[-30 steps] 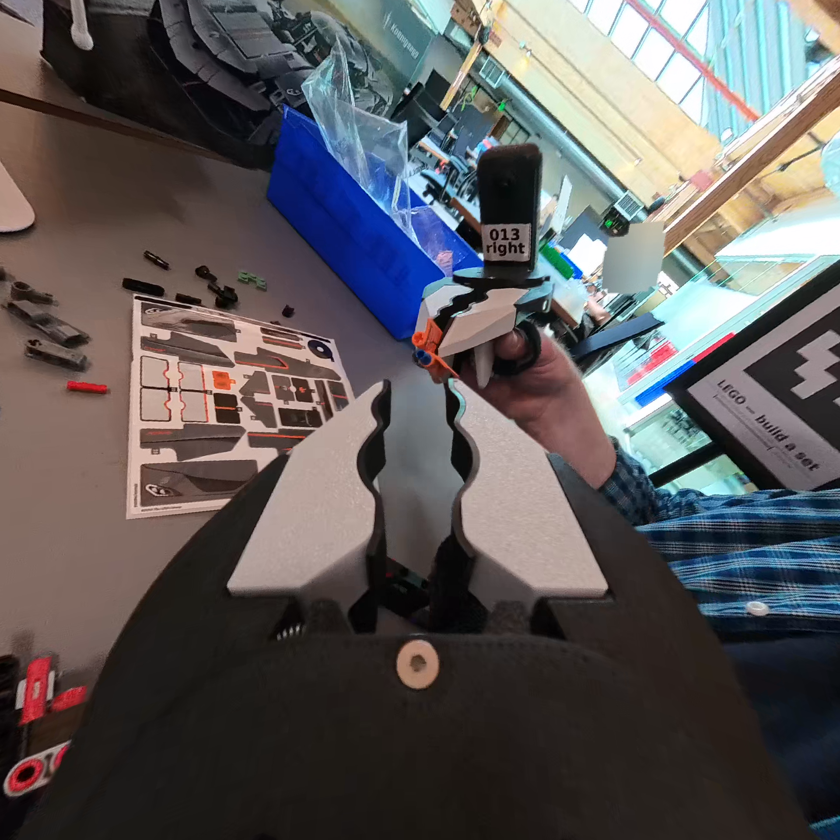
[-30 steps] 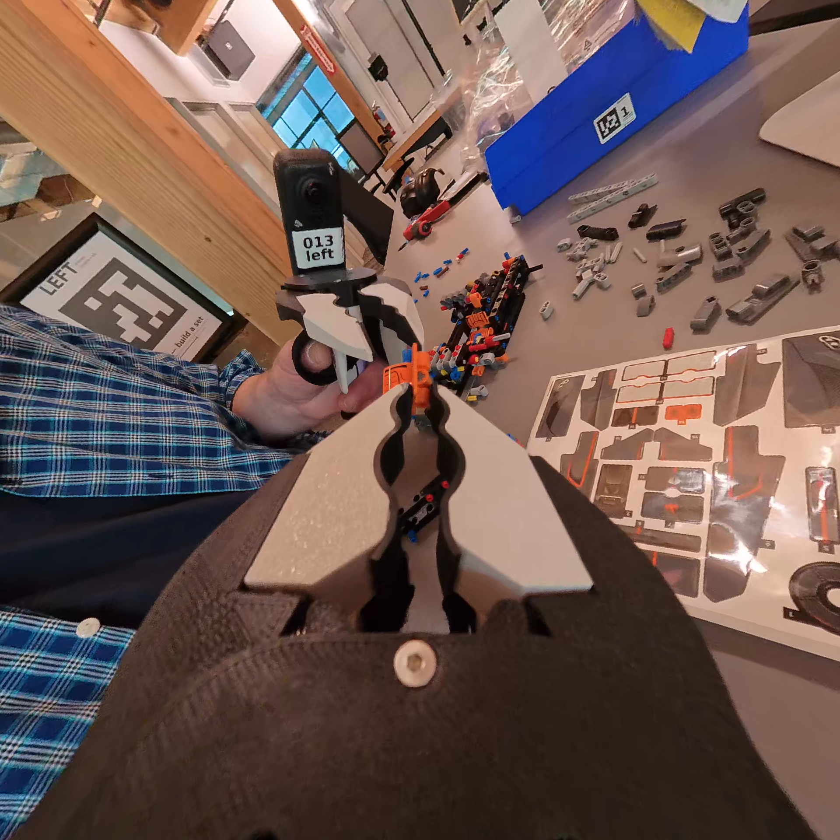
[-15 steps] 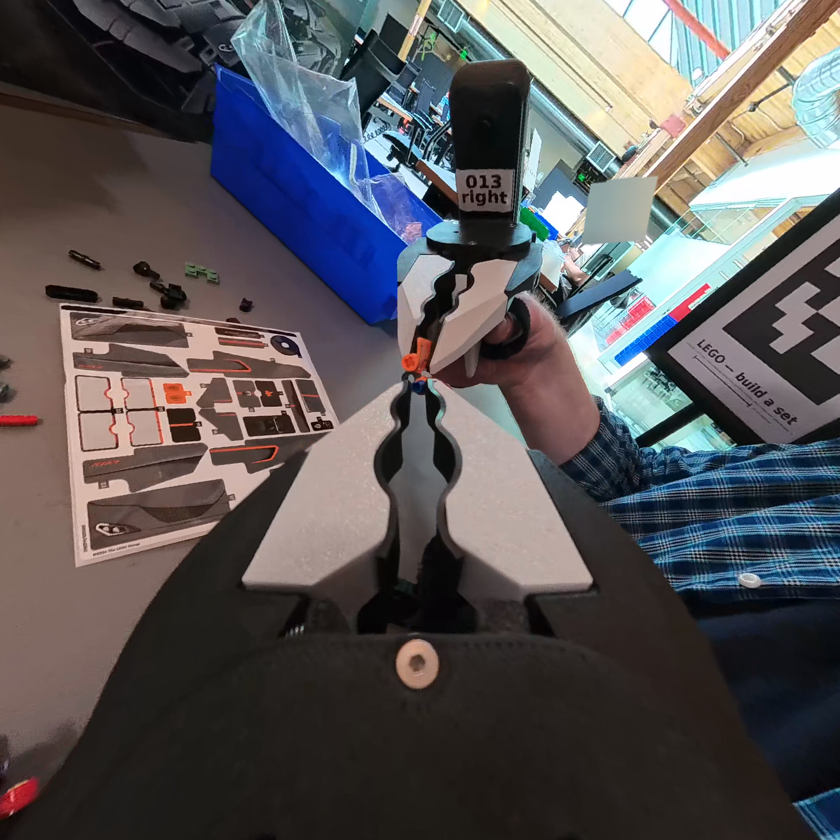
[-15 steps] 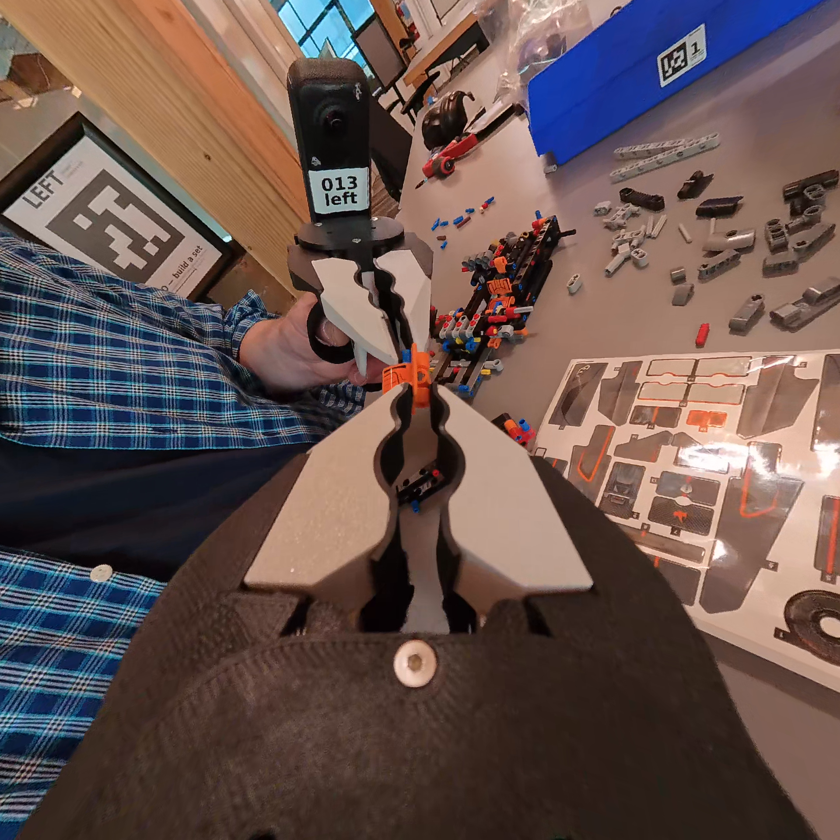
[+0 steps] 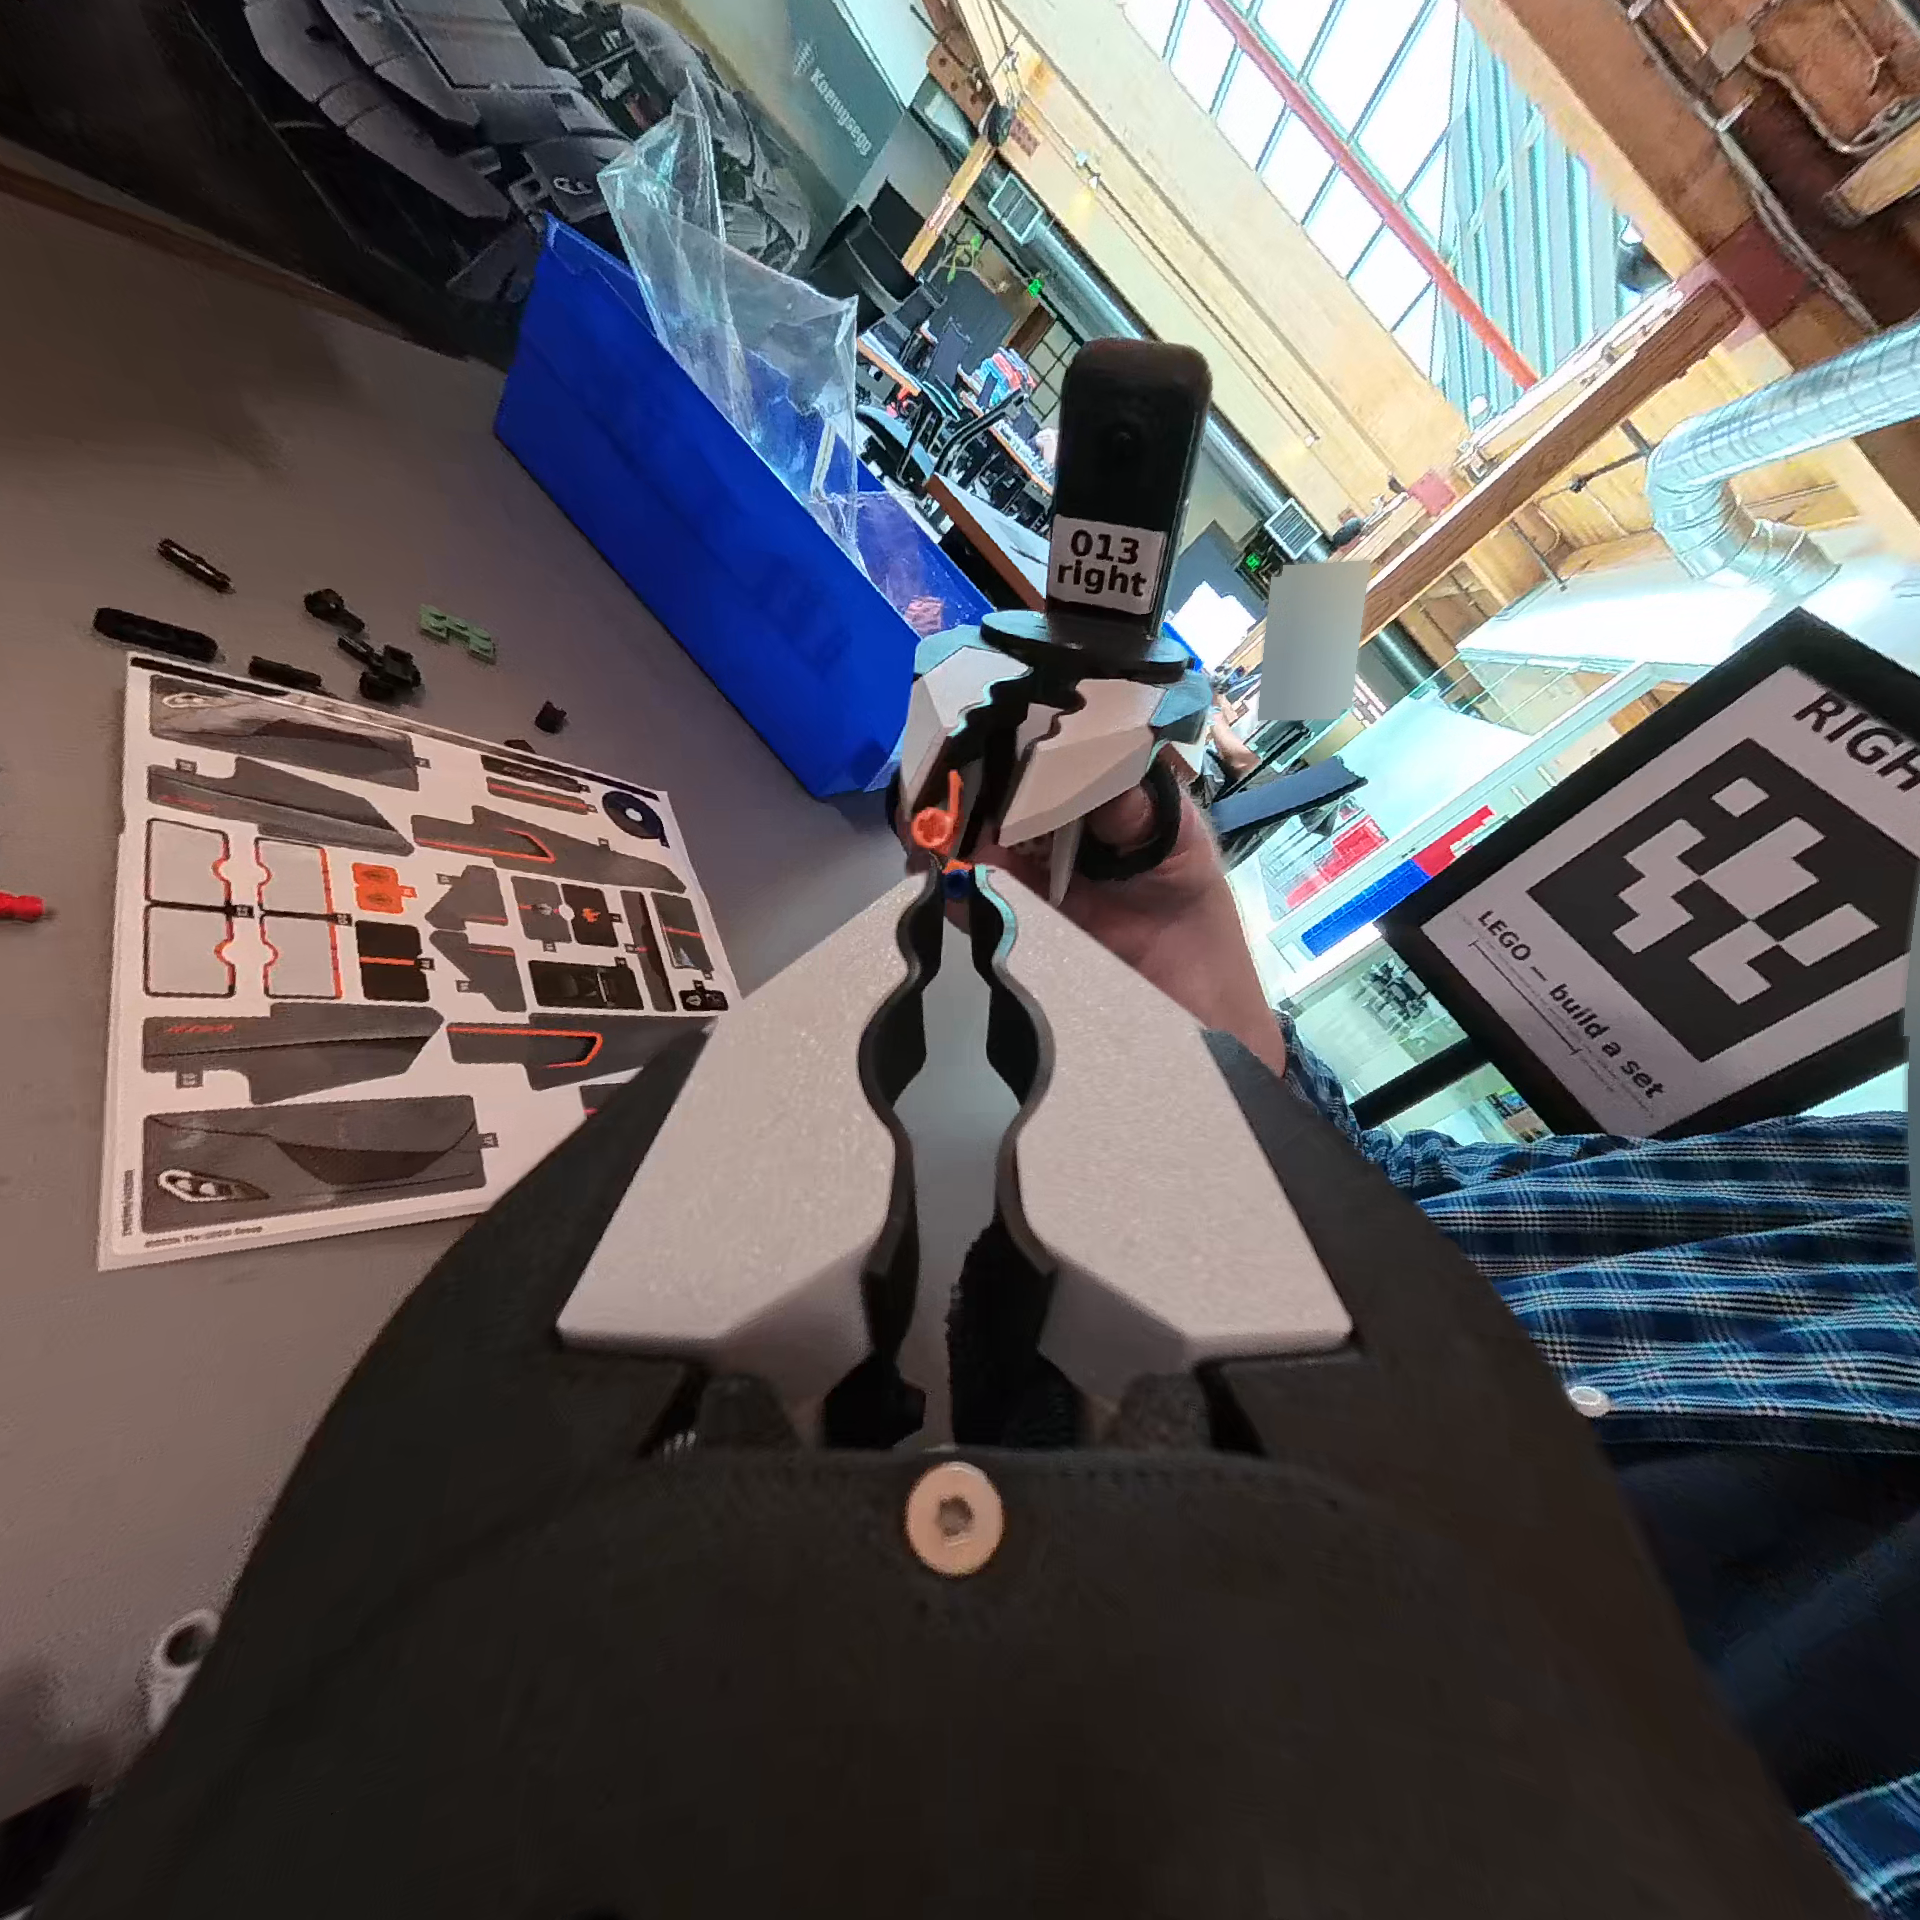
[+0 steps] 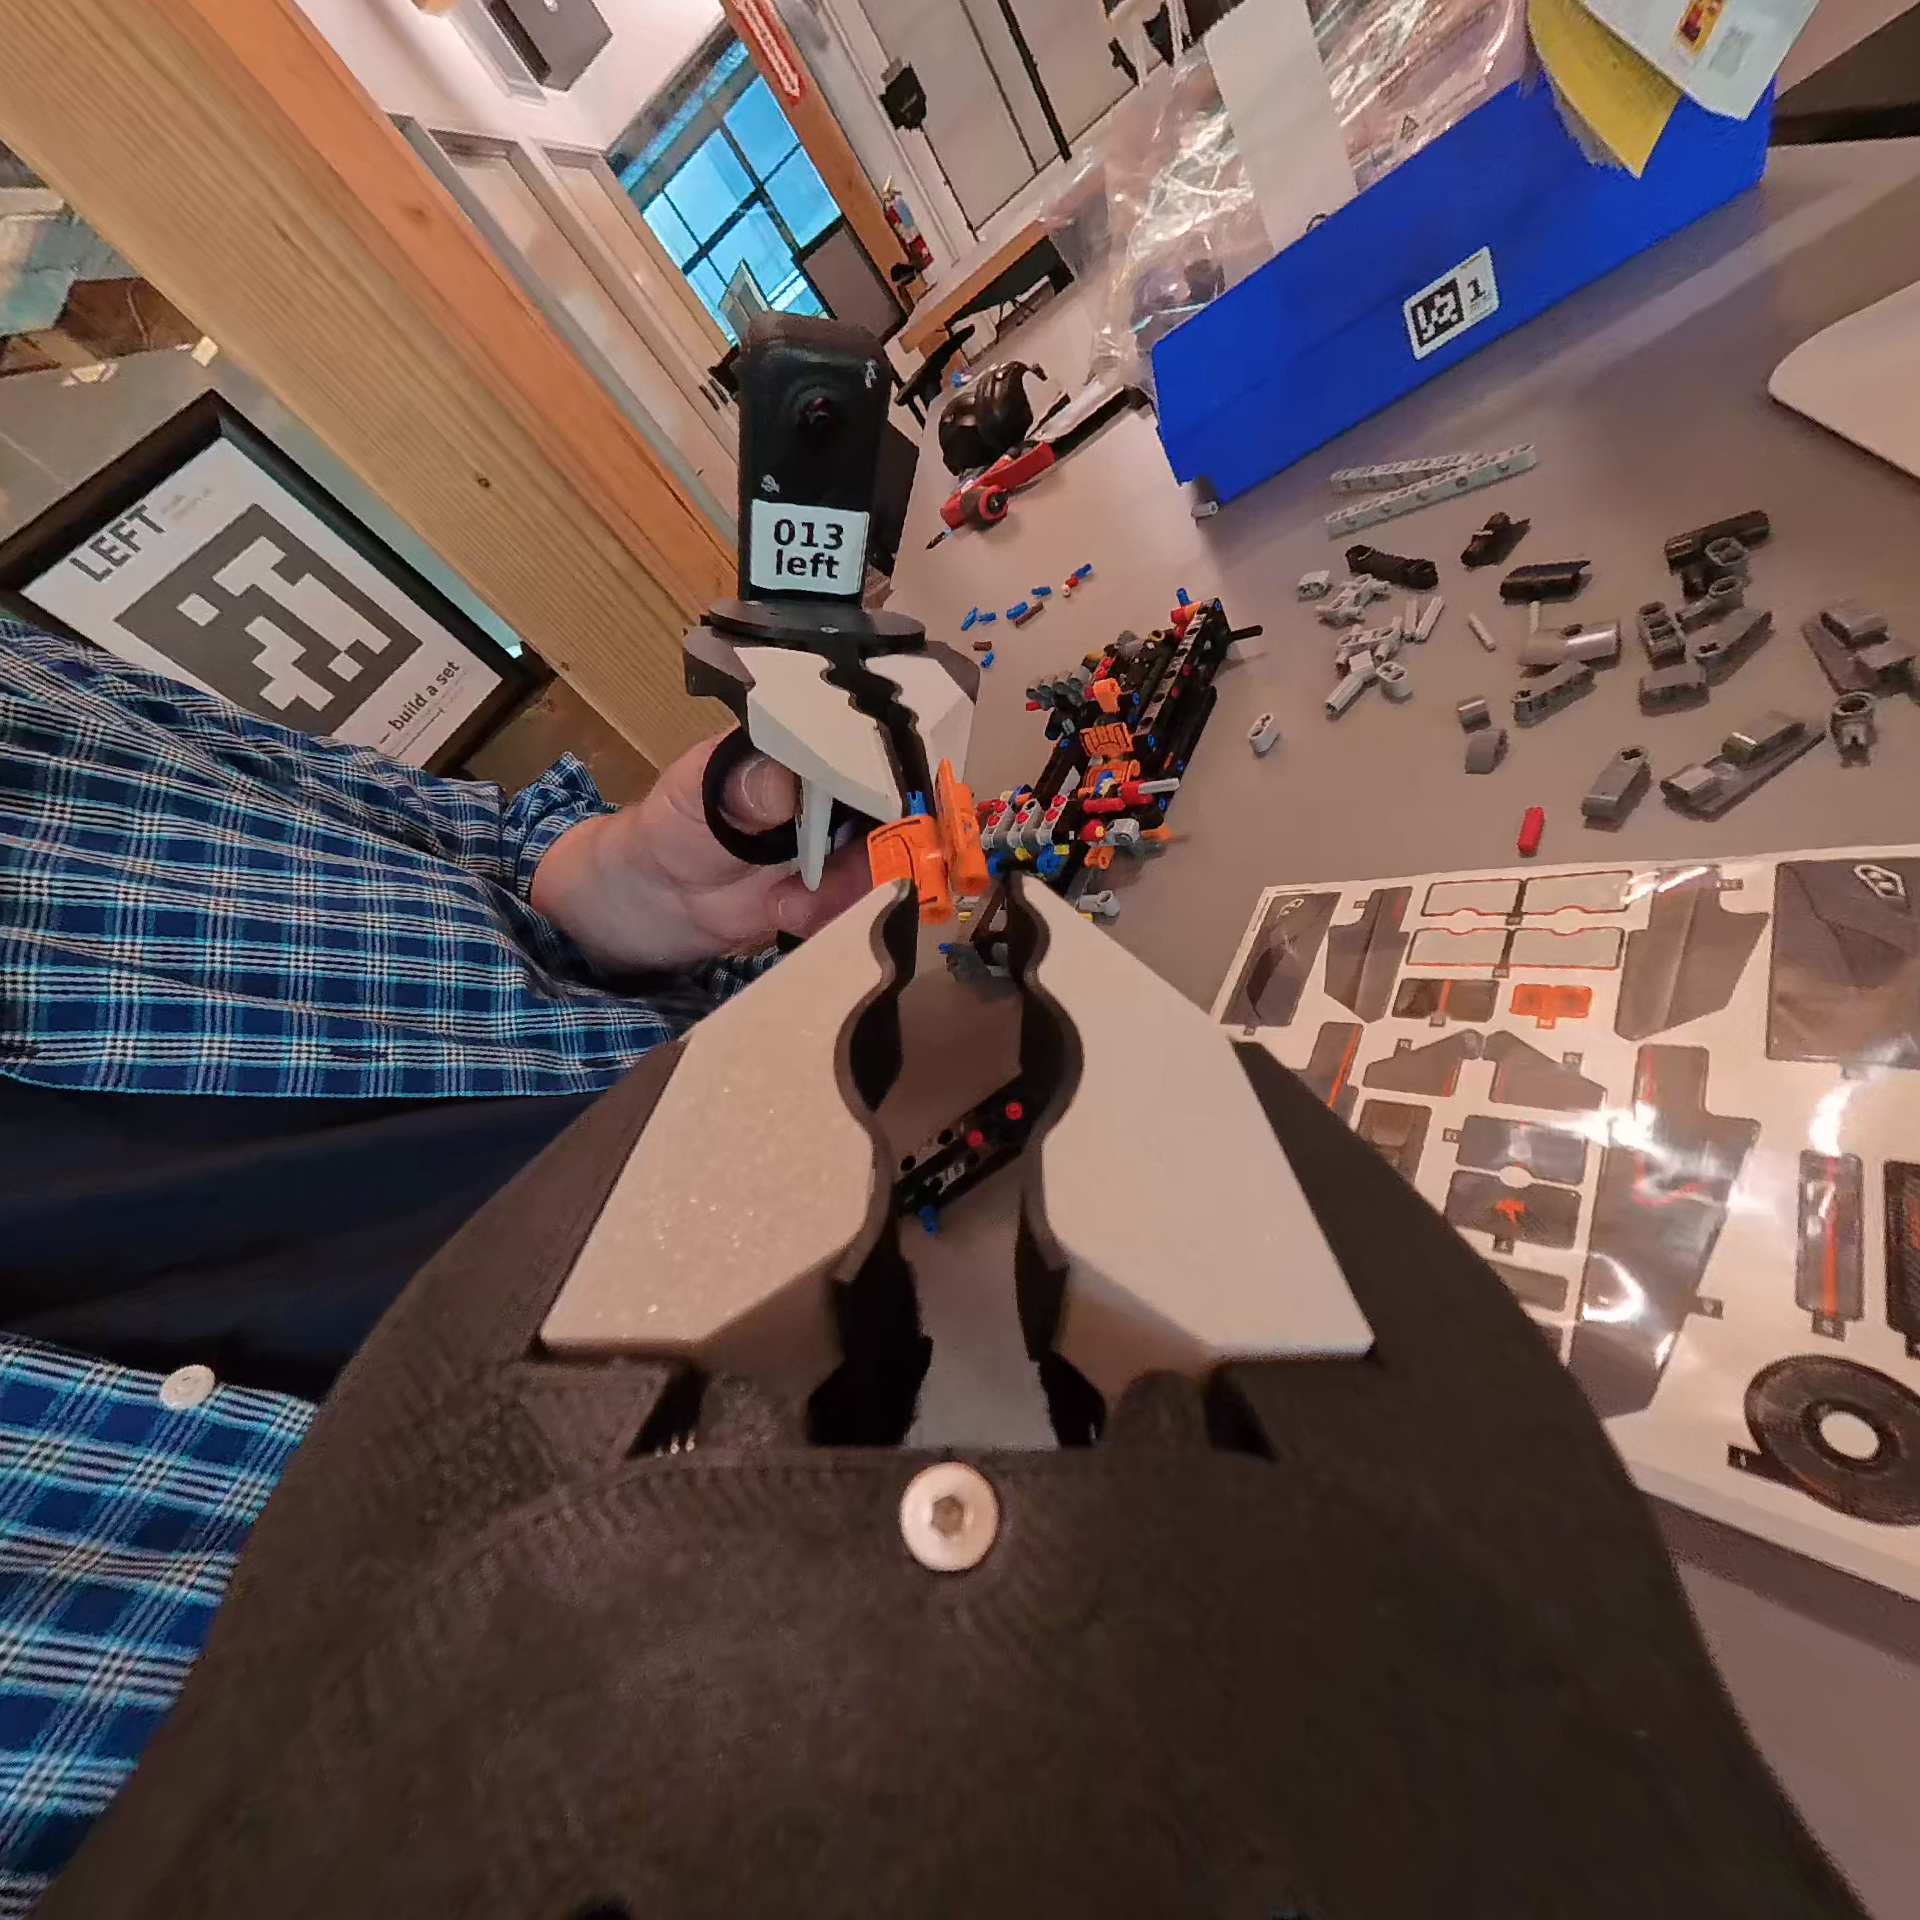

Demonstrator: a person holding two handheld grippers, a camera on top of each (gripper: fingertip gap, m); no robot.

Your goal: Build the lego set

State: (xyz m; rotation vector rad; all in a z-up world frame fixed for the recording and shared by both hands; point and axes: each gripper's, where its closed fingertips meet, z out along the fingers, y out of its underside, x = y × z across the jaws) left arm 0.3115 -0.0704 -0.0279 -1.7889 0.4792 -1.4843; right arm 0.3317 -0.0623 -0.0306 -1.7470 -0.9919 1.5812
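1. Step in hand: a mid-air join of a small sub-assembly. Both tools meet tip to tip above the desk point(image 5: 260, 1403), at the centre of each view. The left hand-held gripper point(image 5: 956, 885) has its fingers drawn nearly together on a small blue pin point(image 5: 951, 885).

2. The orange piece point(image 6: 920, 857) sits at the tips of the right hand-held gripper point(image 6: 958, 902), against its left-of-frame finger. Those fingertips stand a little apart, and I cannot tell whether they are pinching the piece or have let go of it.

3. Next move, as I judge it: push pin and orange piece fully home along one line. One tool should hold firm while the other presses, without twisting the pin out of its hole. The result then probably belongs on the partly built chassis point(image 6: 1122, 748), which lies on the desk right of centre in the right wrist view.

4. Still waiting on the desk:
   - the sticker sheet point(image 5: 364, 935), at the left in the left wrist view;
   - loose grey parts point(image 6: 1662, 665), at the upper right in the right wrist view;
   - the blue bin point(image 5: 707, 582), holding a clear plastic bag.

5. Hard to make out:
   - the joint itself is tiny and mostly covered by fingertips;
   - whether the pin is already seated cannot be told;
   - the exact shape of the orange piece is unclear;
   - each tool's black body fills the lower half of its own view and hides the desk beneath.
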